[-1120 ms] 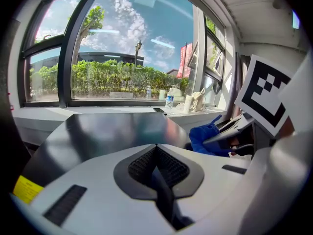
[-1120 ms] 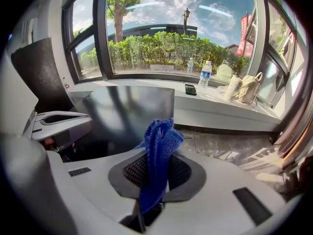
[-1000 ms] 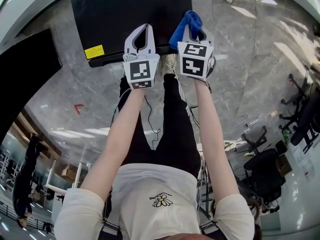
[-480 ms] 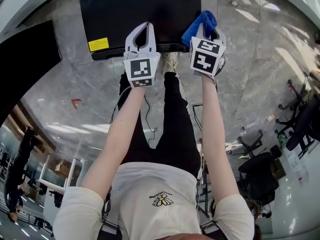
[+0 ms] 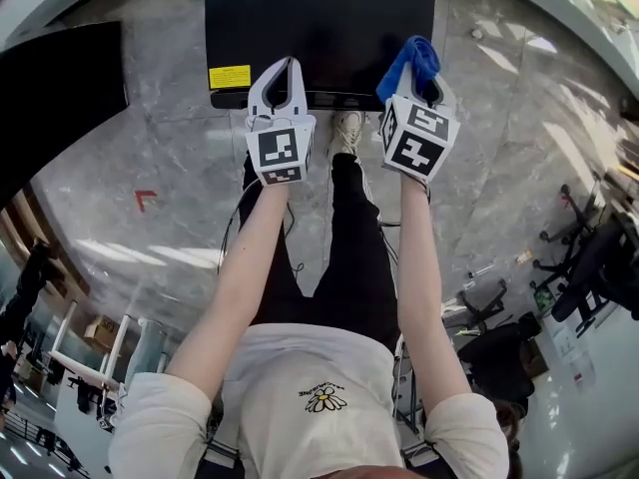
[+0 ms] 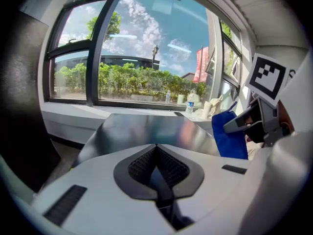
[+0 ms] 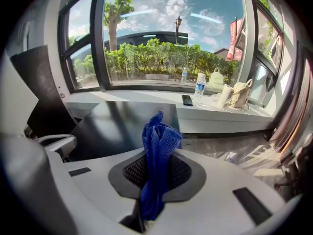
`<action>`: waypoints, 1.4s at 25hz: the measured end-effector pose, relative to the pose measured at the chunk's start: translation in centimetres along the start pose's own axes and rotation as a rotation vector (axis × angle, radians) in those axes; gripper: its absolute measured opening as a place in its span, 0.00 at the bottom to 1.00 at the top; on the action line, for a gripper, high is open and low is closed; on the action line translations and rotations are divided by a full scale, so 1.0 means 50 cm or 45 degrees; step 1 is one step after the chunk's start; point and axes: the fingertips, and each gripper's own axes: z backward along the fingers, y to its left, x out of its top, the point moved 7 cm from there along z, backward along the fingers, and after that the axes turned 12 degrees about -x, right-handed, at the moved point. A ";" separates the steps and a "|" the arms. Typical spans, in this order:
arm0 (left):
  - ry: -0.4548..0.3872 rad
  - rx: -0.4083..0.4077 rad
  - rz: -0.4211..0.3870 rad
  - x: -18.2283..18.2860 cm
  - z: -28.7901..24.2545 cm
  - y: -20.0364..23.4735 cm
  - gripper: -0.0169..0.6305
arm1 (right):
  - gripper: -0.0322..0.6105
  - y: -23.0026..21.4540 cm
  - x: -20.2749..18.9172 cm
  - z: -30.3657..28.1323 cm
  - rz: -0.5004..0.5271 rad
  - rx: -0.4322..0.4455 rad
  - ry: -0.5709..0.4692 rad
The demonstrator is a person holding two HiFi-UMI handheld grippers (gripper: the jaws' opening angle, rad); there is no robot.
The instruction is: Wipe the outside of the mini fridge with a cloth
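Progress looks slight: the blue woven cloth (image 7: 159, 141), clamped in the right gripper (image 7: 156, 168), hovers by the right end of the near edge of the glossy black box-shaped mini fridge (image 5: 319, 18), contact unclear. The left gripper (image 6: 157, 151), jaws together on nothing, hangs beside it; every outer face seems left to wipe.

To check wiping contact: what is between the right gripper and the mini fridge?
Only the blue cloth, clamped in the right gripper, as the right gripper view shows.

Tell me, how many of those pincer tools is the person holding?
2. The left gripper, shut and empty, is near the mini fridge's front edge; the right gripper beside it clamps a blue cloth.
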 end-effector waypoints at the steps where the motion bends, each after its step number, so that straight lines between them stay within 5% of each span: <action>1: -0.014 0.031 0.018 0.004 0.017 0.016 0.03 | 0.15 0.027 0.009 0.016 0.008 0.029 -0.013; 18: -0.086 0.318 0.193 -0.007 0.316 0.343 0.03 | 0.15 0.600 0.014 0.248 0.249 0.498 -0.020; 26: -0.088 0.403 0.189 -0.056 0.350 0.399 0.03 | 0.15 0.656 -0.044 0.160 0.285 0.475 0.066; 35: -0.016 0.326 0.170 -0.119 0.308 0.275 0.03 | 0.15 0.593 -0.075 0.096 0.324 0.490 0.050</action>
